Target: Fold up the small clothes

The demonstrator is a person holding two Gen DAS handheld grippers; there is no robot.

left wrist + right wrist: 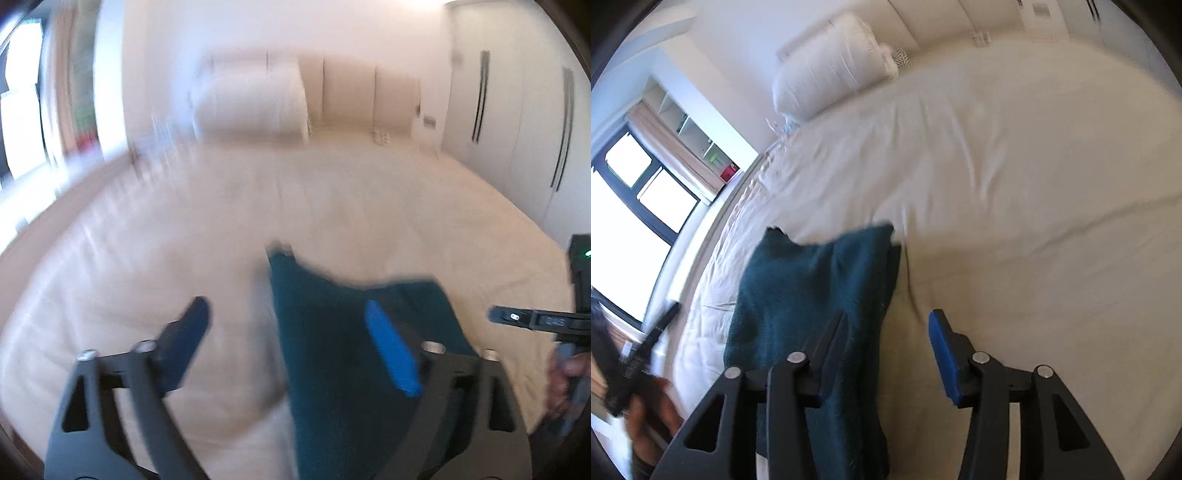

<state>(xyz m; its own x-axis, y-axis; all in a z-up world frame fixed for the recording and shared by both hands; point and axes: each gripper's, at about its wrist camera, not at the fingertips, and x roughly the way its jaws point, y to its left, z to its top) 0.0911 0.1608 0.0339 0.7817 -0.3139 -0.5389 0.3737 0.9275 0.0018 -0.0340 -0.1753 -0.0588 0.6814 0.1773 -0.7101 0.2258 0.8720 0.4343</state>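
A dark teal fuzzy garment [332, 332] [812, 288] lies folded into a long strip on the white bed. In the left wrist view my left gripper [286, 310] stands wide open above the strip's left edge. Its blue-padded right finger [391, 350] hangs in front of the cloth without pressing on it. In the right wrist view my right gripper [889, 317] is open over the strip's right edge, with its left finger [831, 339] above the cloth and nothing pinched. Each view catches the other gripper at its edge: the right gripper [509, 317] and the left gripper [661, 325].
The white bedcover [184, 221] [1015, 184] spreads wide around the garment. A rolled white duvet [251, 103] [834, 62] lies by the headboard. White wardrobe doors [517, 110] stand to the right, a window [628, 240] and shelves [683, 125] to the left. A hand [646, 417] holds the left gripper.
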